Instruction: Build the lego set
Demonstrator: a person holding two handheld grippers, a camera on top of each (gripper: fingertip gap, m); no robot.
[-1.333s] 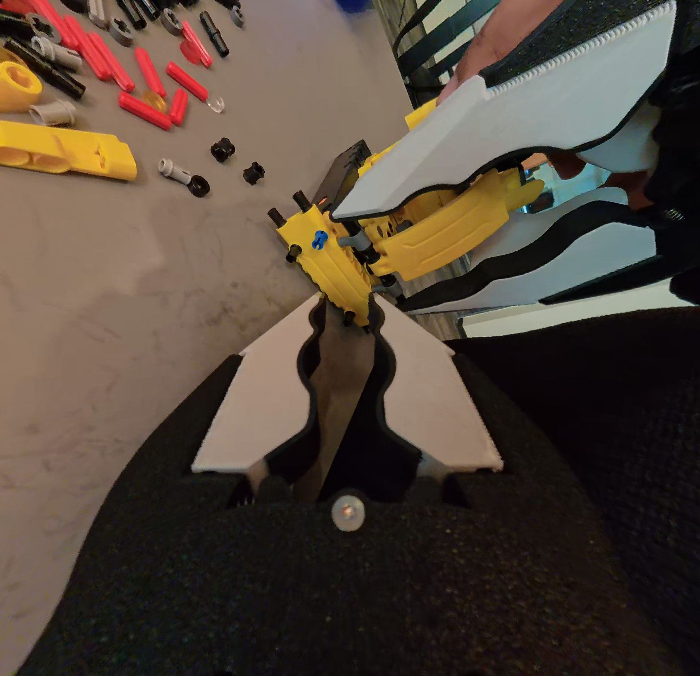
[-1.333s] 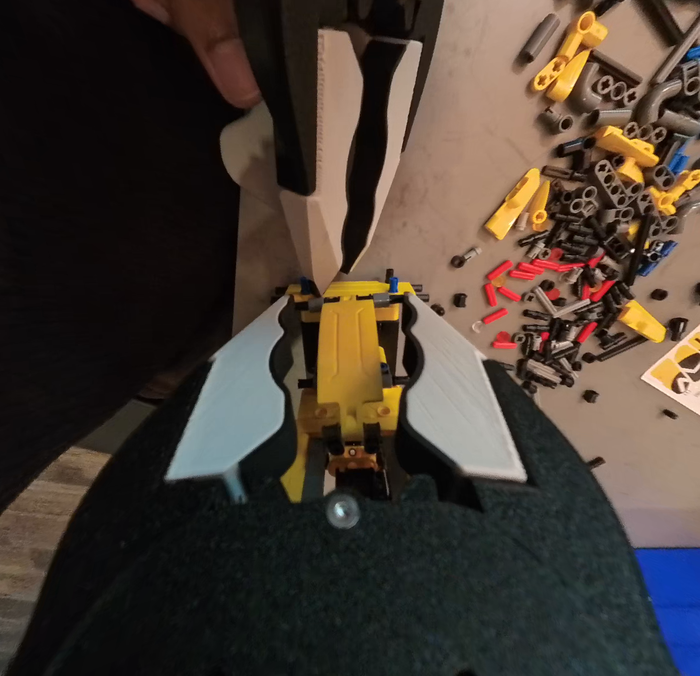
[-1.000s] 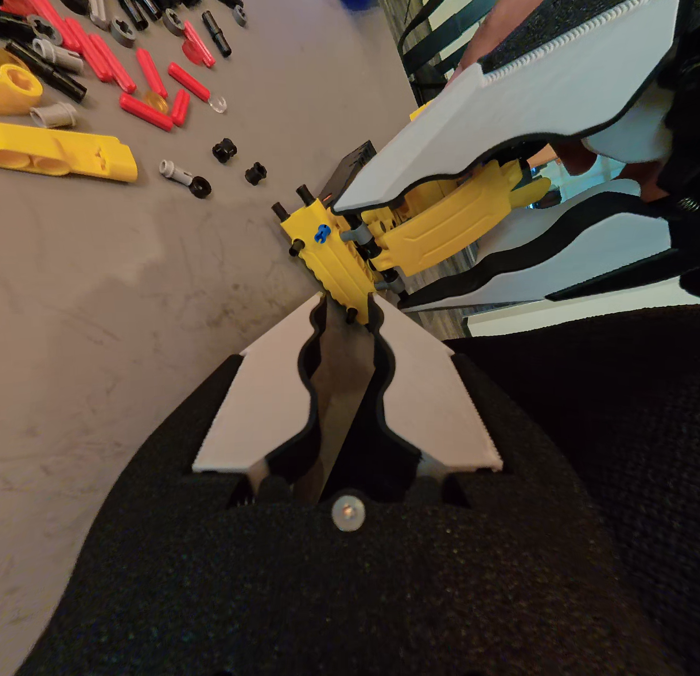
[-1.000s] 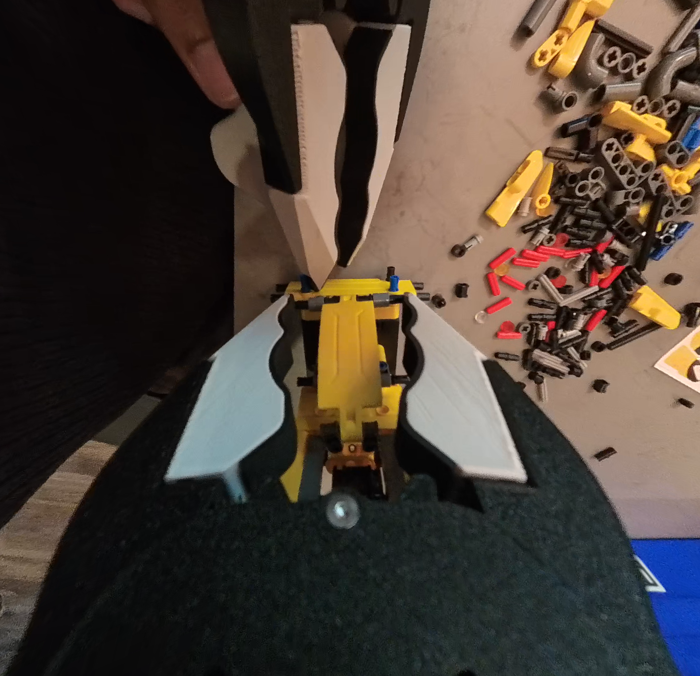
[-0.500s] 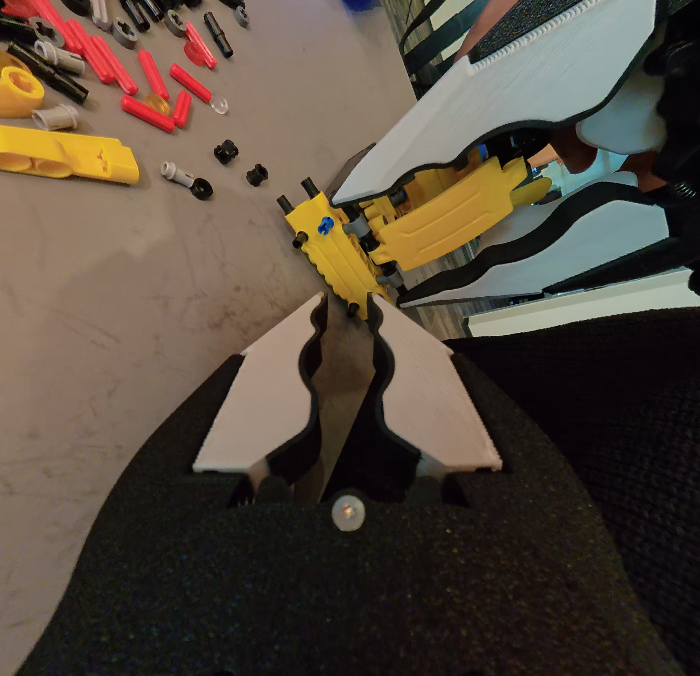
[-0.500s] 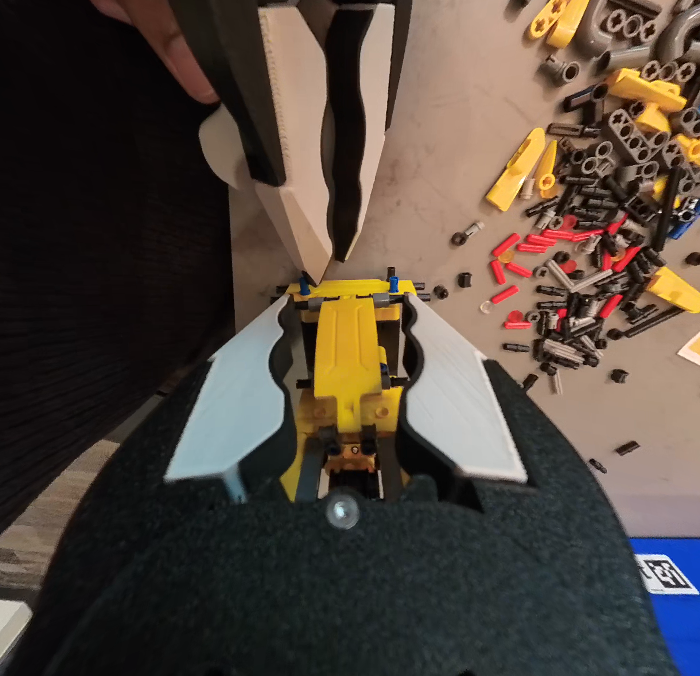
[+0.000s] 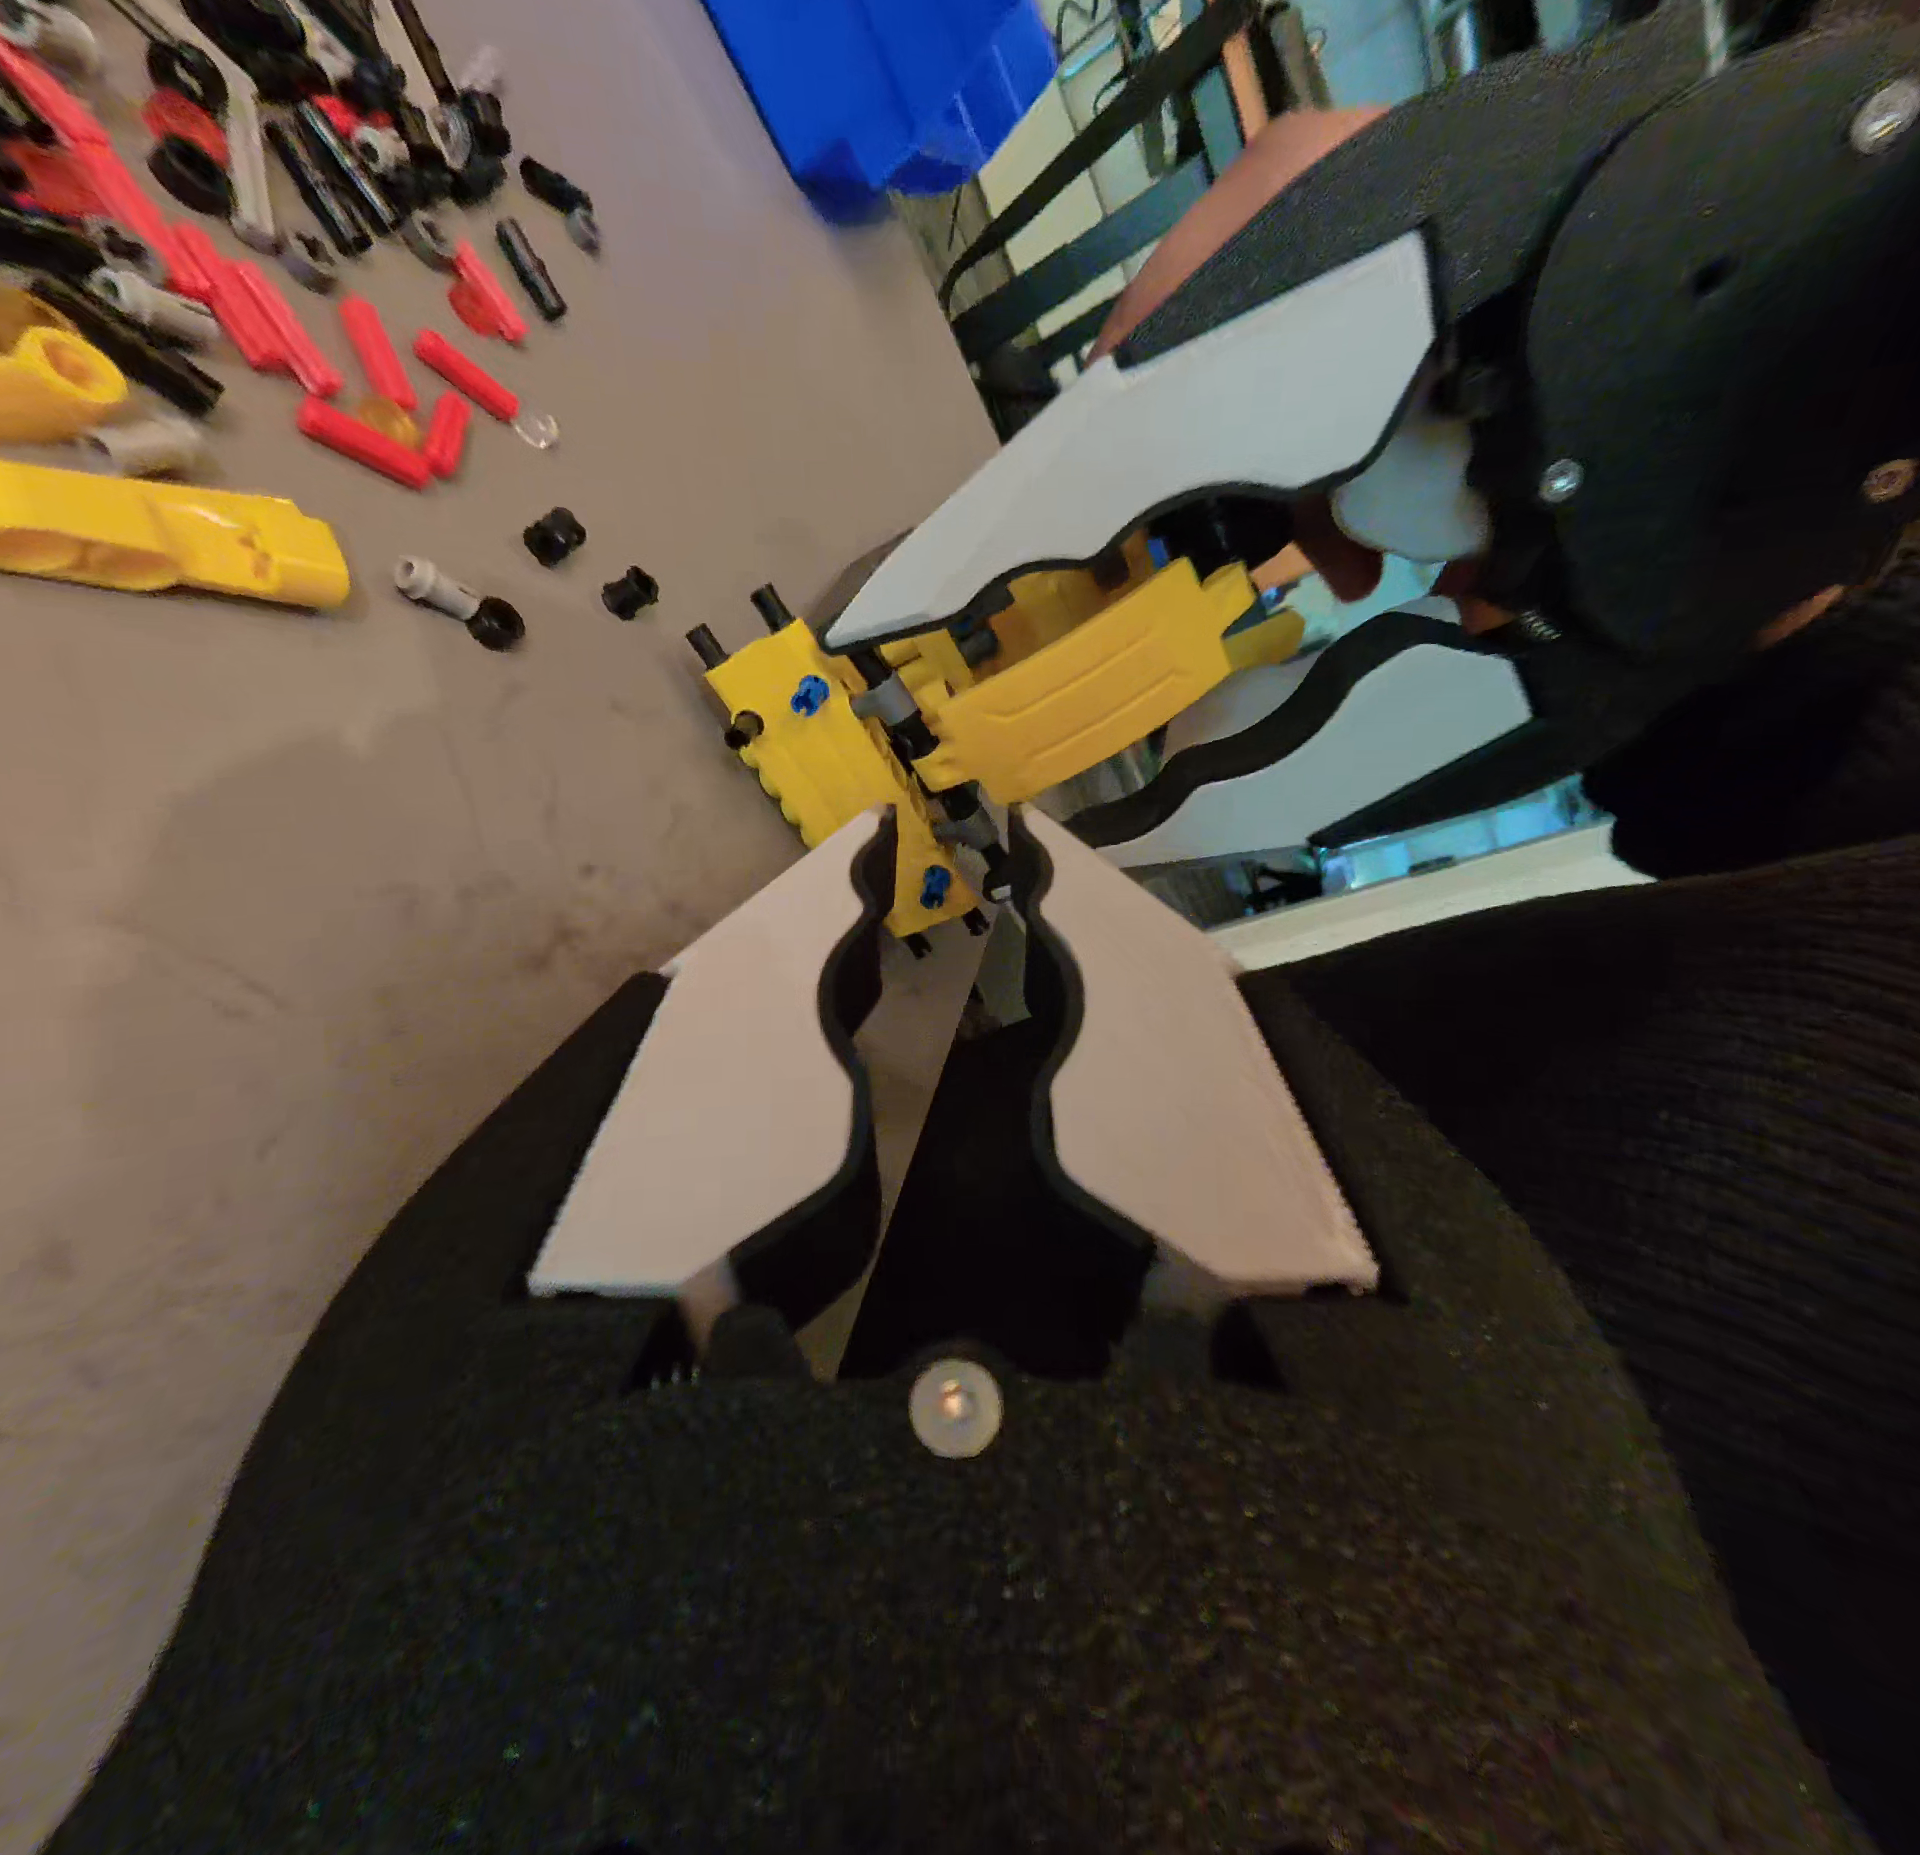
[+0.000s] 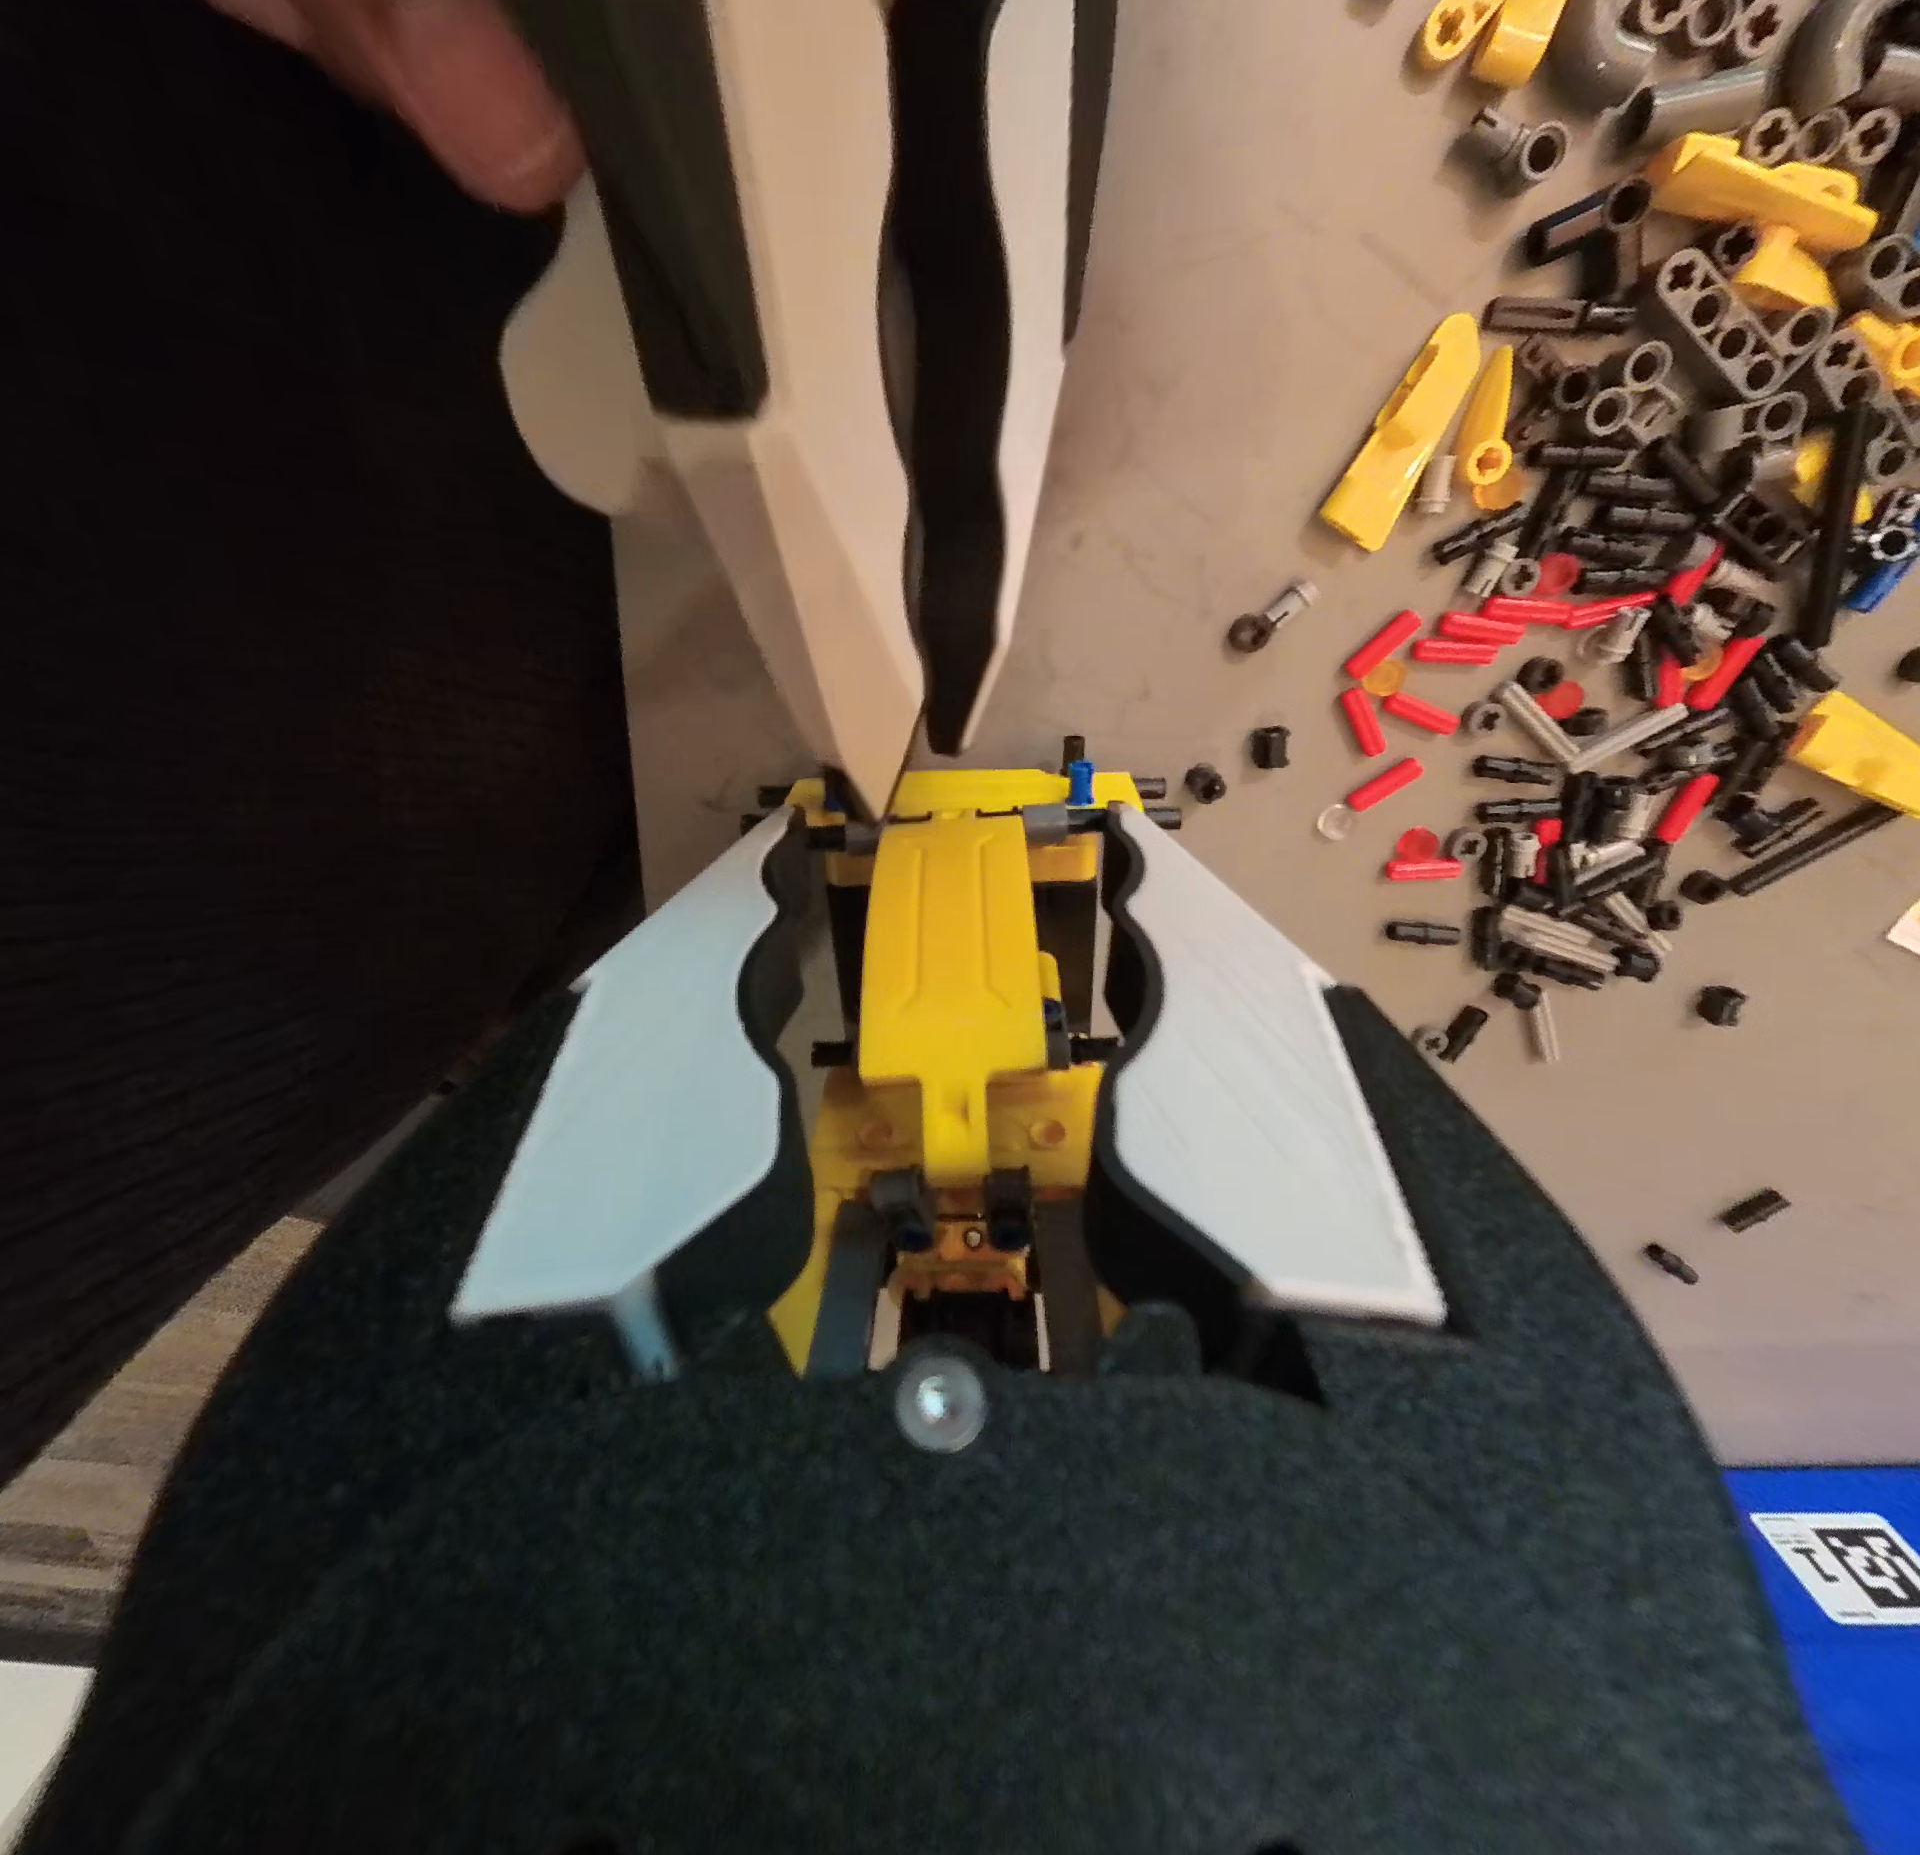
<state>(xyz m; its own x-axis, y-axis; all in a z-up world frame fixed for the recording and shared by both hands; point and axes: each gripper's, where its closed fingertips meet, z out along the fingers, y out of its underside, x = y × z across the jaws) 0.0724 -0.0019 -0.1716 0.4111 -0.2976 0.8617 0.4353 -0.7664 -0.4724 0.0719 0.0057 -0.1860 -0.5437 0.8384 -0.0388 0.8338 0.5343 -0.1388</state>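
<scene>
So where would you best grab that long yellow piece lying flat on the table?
Probably across the narrow middle of the long yellow piece, coming from above. It lies flat with bare table along its near long side, while grey and black parts crowd its far side.

Tally by kind, on the one grey table (image 7: 312, 974)

Two grippers, the left gripper (image 7: 951, 839) and the right gripper (image 8: 956, 818); one yellow model (image 8: 951, 932); one blue bin (image 7: 873, 60); one long yellow beam (image 7: 156, 553); two small black bushes (image 7: 551, 536) lying clear of the heap; one grey pin with a black end (image 7: 457, 600); one clear round stud (image 7: 535, 431). The heap of loose parts (image 8: 1662, 662) — red, black, grey, yellow — is too tangled to count.
</scene>
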